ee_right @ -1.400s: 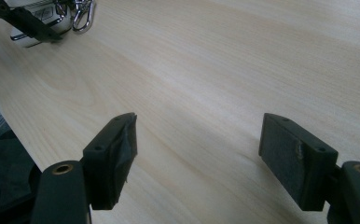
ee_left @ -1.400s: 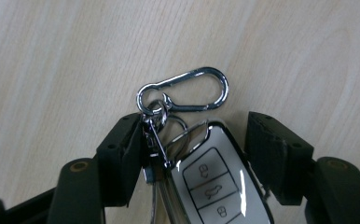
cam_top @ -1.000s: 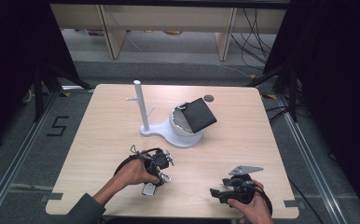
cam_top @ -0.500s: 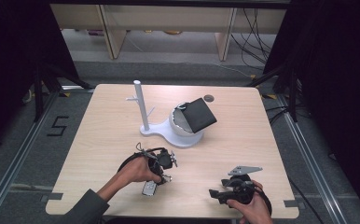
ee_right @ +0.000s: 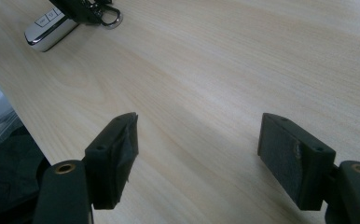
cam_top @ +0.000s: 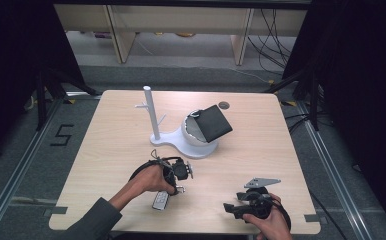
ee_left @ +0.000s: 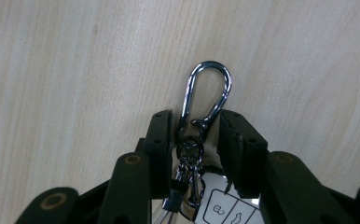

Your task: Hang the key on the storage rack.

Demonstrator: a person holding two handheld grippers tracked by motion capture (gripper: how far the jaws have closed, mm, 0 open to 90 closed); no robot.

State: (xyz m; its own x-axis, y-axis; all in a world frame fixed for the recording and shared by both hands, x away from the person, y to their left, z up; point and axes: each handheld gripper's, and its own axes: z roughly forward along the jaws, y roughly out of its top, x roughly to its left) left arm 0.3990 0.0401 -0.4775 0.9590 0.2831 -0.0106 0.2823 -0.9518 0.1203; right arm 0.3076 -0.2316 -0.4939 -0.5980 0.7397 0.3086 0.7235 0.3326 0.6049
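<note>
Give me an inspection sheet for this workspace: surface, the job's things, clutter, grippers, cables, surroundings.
Surface: light wood table, bare over most of its top.
Job's things: car key fob with a chrome carabiner, near the front edge; white stand with a post and pegs, and a dark pouch on its base.
Clutter: nothing seen.
Grippers: left gripper, jaws either side of the carabiner, contact unclear; right gripper, open, empty, over bare wood.
Cables: loops trail from both grippers; more on the floor behind.
Surroundings: black curtains, wooden shelving, a floor marking "5".
</note>
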